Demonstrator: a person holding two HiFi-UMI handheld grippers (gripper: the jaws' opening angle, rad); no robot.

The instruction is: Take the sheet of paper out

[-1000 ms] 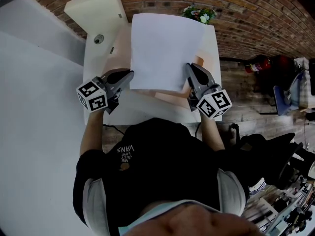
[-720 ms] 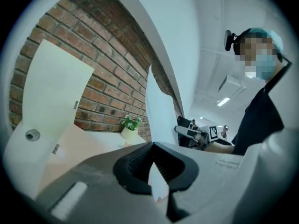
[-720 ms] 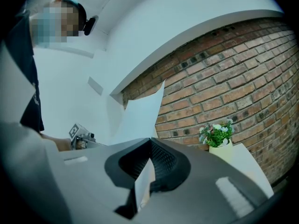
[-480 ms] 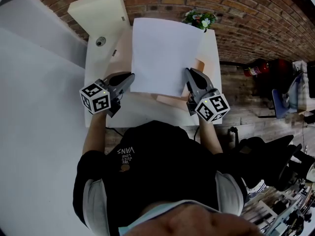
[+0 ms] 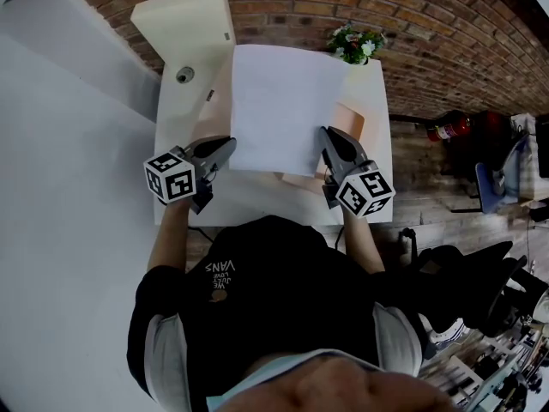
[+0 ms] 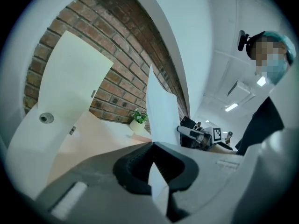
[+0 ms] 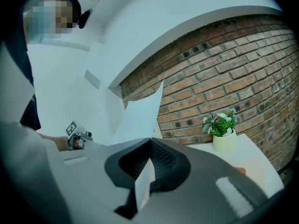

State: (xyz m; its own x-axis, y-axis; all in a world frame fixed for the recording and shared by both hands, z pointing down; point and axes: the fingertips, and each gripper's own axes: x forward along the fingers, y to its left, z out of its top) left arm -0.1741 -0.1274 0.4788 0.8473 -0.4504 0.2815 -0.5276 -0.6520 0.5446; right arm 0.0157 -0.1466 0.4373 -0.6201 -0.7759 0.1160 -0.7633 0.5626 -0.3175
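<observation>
A white sheet of paper (image 5: pixel 279 106) hangs over the white table (image 5: pixel 377 170), held by its two near corners. My left gripper (image 5: pixel 225 147) is shut on the near left corner, and my right gripper (image 5: pixel 324 136) is shut on the near right one. In the left gripper view the sheet (image 6: pixel 161 108) stands edge-on out of the closed jaws (image 6: pixel 156 171). The right gripper view shows the sheet (image 7: pixel 140 113) rising from its jaws (image 7: pixel 145 171). A peach folder (image 5: pixel 350 117) lies on the table under the sheet, mostly hidden.
A small pot of flowers (image 5: pixel 354 43) stands at the table's far right corner against the brick wall. A cream panel (image 5: pixel 184 24) lies at the far left. A red fire extinguisher (image 5: pixel 446 129) and a chair (image 5: pixel 497 166) are on the floor to the right.
Both grippers, still shut on the sheet, have sunk a little and drawn closer to the person. The sheet has come down with them.
</observation>
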